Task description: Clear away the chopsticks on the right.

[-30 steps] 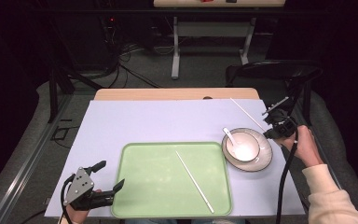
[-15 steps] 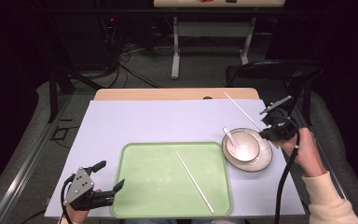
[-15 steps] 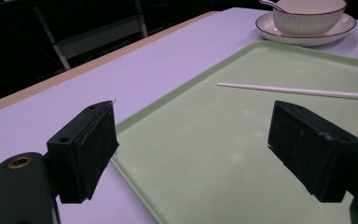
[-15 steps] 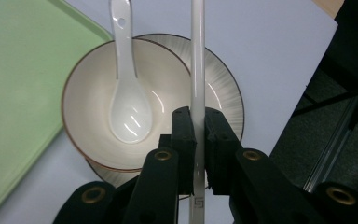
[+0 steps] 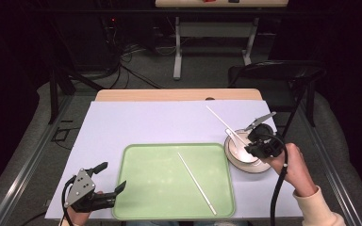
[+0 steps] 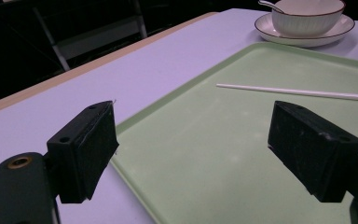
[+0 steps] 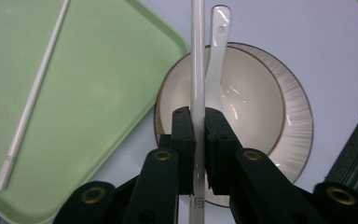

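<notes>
Work in hand: moving a pair of white chopsticks onto the green tray (image 5: pixel 169 188); one chopstick (image 5: pixel 196 183) already lies across the tray, slanting toward its near right corner.

Held chopstick (image 5: pixel 222 121): gripped near one end by the right gripper (image 5: pixel 260 141), its free end pointing up and away over the lilac table cover (image 5: pixel 146 122).

Right gripper fingers: closed tight on the held chopstick; the right gripper view shows the white stick pinched between the two black pads (image 7: pixel 185 135), directly above the bowl.

Left gripper (image 5: pixel 108 181): fingers spread wide with nothing between them, hovering at the tray's near left corner.

What has changed: over the last second the right hand has drawn nearer the person and toward the tray, and the held chopstick has come with it, from the cover beyond the bowl to above the bowl (image 5: pixel 240 149).

What that means: the pickup looks done and the carry has begun; I judge the second stick is about to be laid beside the first.

Bowl and spoon: the bowl stands on a saucer (image 5: pixel 259 167) just right of the tray, a white spoon (image 7: pixel 218 42) resting in it, its handle close beside the held chopstick.

Hard to make out: whether the stick brushes the spoon handle. The gripper and hand cover the bowl's right side in the high view.
</notes>
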Tool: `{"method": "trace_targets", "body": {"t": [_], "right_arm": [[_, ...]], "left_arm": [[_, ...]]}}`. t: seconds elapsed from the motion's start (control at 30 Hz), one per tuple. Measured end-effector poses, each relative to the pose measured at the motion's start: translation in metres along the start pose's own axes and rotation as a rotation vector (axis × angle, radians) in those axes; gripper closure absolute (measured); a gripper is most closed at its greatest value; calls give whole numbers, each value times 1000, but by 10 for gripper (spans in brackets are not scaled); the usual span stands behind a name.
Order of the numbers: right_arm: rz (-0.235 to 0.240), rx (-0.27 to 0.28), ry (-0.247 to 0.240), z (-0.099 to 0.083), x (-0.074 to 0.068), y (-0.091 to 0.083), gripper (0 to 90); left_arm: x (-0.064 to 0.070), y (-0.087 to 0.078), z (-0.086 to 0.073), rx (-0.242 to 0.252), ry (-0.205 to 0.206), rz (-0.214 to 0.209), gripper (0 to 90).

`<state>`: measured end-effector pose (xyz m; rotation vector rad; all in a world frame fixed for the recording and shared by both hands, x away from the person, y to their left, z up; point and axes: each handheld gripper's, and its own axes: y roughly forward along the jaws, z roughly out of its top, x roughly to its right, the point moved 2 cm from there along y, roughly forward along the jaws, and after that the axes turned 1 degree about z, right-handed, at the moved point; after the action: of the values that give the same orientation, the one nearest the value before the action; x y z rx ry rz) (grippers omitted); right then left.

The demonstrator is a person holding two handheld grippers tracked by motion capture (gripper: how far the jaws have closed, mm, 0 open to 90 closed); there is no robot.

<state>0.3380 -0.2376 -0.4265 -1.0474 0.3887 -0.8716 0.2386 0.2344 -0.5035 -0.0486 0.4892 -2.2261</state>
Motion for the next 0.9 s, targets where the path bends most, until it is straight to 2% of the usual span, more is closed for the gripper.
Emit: {"method": "trace_targets", "body": {"t": [0.17,0.37,0.6,0.67,0.9], "right_arm": [[37,-13,-1,-2,-15,12,837],[33,-4,18,-5,-32,20,836],[67,-63,7,-12,-52,41,835],[66,-74,17,-15,-56,47,835],[80,-123,26,-19,-64,65,835]], "left_arm": [[0,1,0,-4,3,-6,155],[0,0,0,-3,1,-5,156],[0,0,0,0,3,-1,156],[0,0,0,-1,1,-3,156],[0,0,0,-2,3,-7,156]]}}
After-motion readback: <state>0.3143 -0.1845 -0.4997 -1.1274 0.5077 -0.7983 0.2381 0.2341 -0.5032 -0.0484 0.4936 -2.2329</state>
